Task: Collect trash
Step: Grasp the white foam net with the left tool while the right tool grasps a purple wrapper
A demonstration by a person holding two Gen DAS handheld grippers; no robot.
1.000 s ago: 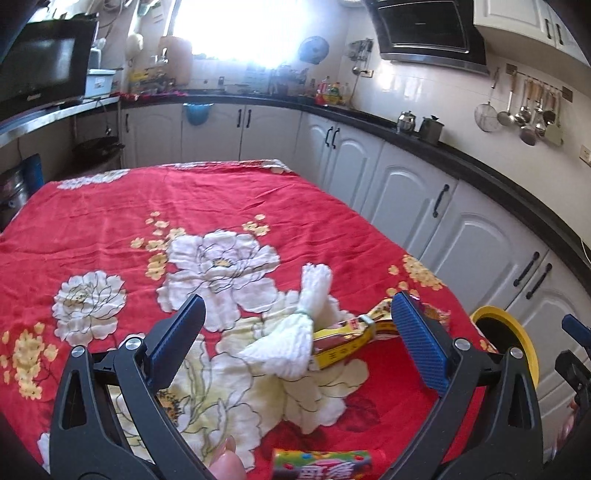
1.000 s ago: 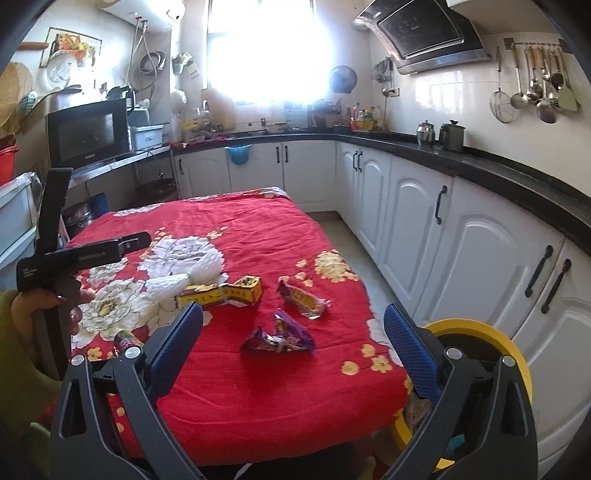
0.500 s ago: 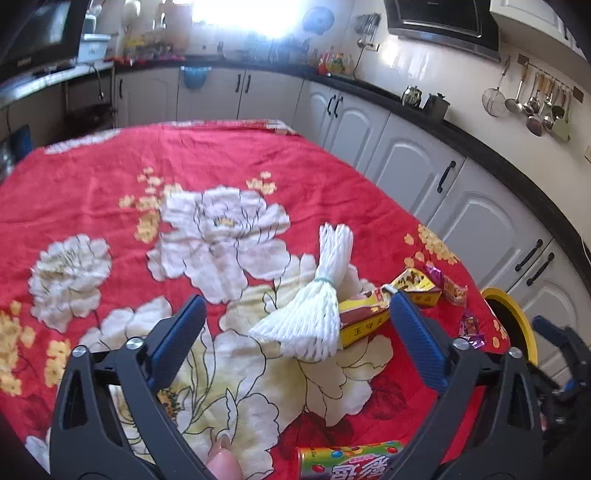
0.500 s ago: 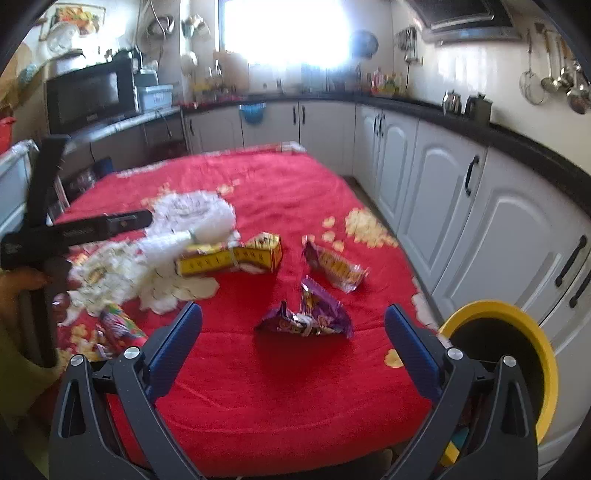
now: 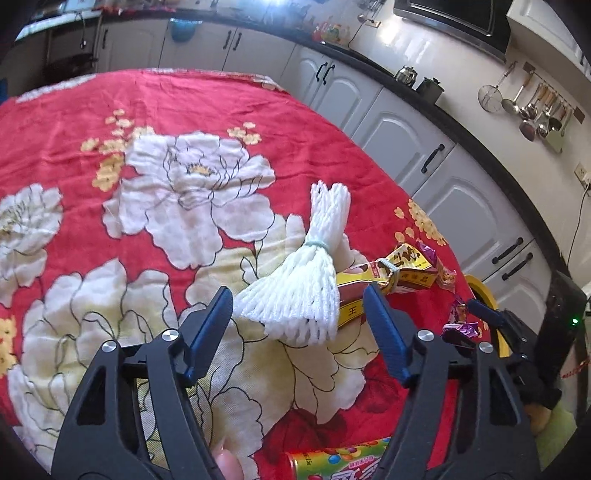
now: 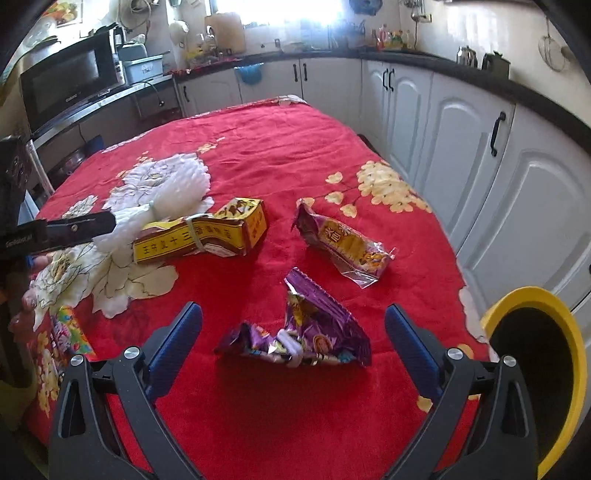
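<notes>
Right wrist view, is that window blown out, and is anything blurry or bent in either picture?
Right wrist view: the window is washed out to white, the cabinets bow from the fisheye, and the purple wrapper is sharp. Left wrist view: the counter curves strongly, the corners go black, and the white foam net is crisp.

Ahead between my left tongs point(image 5: 298, 308) lies the white foam net sleeve point(image 5: 303, 291), the flattened yellow carton point(image 6: 201, 236) at its right. Between my right tongs point(image 6: 293, 332) lies the crumpled purple wrapper point(image 6: 310, 332); the yellow-rimmed bin point(image 6: 535, 376) stands right.
</notes>
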